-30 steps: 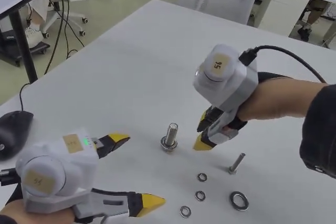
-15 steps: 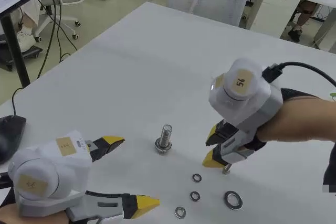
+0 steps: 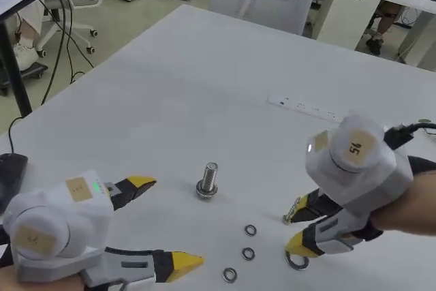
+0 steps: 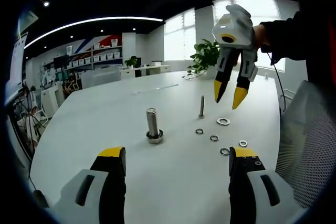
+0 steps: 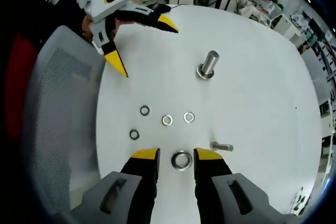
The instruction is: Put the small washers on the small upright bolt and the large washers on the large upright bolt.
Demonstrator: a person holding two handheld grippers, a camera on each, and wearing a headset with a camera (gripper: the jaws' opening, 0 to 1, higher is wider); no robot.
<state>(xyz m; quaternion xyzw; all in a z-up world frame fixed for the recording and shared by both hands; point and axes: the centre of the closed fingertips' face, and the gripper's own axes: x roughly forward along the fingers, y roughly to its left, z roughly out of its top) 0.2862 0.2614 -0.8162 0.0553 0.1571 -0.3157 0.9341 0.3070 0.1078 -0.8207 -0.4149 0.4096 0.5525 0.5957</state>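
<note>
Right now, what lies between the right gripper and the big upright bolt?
In the right gripper view, a large washer sits at the right gripper's tips, then a small washer toward the big bolt; otherwise bare table.

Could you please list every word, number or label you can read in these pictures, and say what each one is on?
"54", the second digit not certain: on the yellow sticker on top of the right gripper.
Too blurred to read: the marks on the round sticker on the back of the left gripper.
No other text can be read.
</note>
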